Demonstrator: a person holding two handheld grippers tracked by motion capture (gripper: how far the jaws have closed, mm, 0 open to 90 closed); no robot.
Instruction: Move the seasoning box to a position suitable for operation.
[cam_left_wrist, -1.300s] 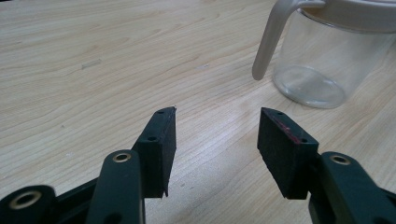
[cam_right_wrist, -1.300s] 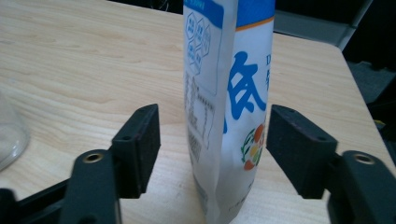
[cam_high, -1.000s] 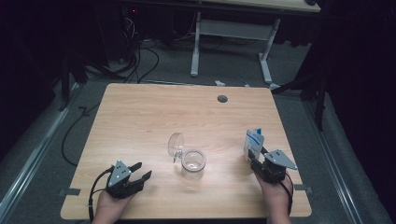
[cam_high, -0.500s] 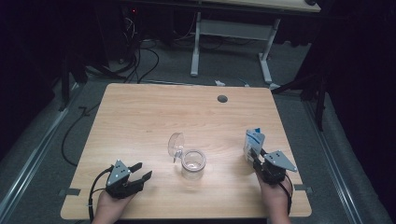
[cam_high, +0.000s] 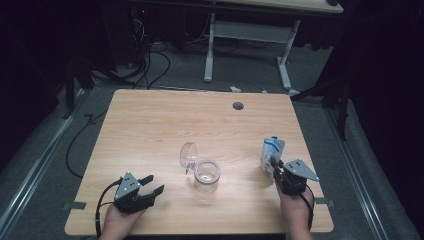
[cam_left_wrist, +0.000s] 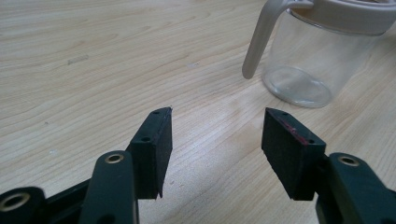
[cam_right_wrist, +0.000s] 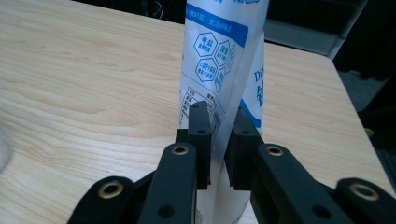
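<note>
We hold two black two-jaw grippers near the front edge of the light wooden table (cam_high: 150, 125). Our left gripper (cam_high: 151, 184) waits by the front left corner. Its jaws stand wide apart and have just been opening a bit more, with nothing but bare wood between them. Our right gripper (cam_right_wrist: 219, 140) sits by the front right corner. Its jaws have just been closing, and now they pinch the lower part of the tall white and blue paper pouch (cam_right_wrist: 224, 60), which stands upright near the right edge. The pads look tight on the thin side fold.

A little farther in, at the middle of the table, stands the small clear glass jar with a pale plastic rim and flip lid (cam_high: 207, 175). Its lid stands open, tipped up to the left, and the jar looks empty. From the left gripper view, the jar is just ahead and to the right.

We think the step now is to get a good hold on the pouch. We should squeeze gently, so the soft pouch does not crumple or slip. We should keep it straight up when we lift it. Our left gripper can hold the jar still, so it does not tip. The far edge of the table has a small dark round hole (cam_high: 238, 106).
</note>
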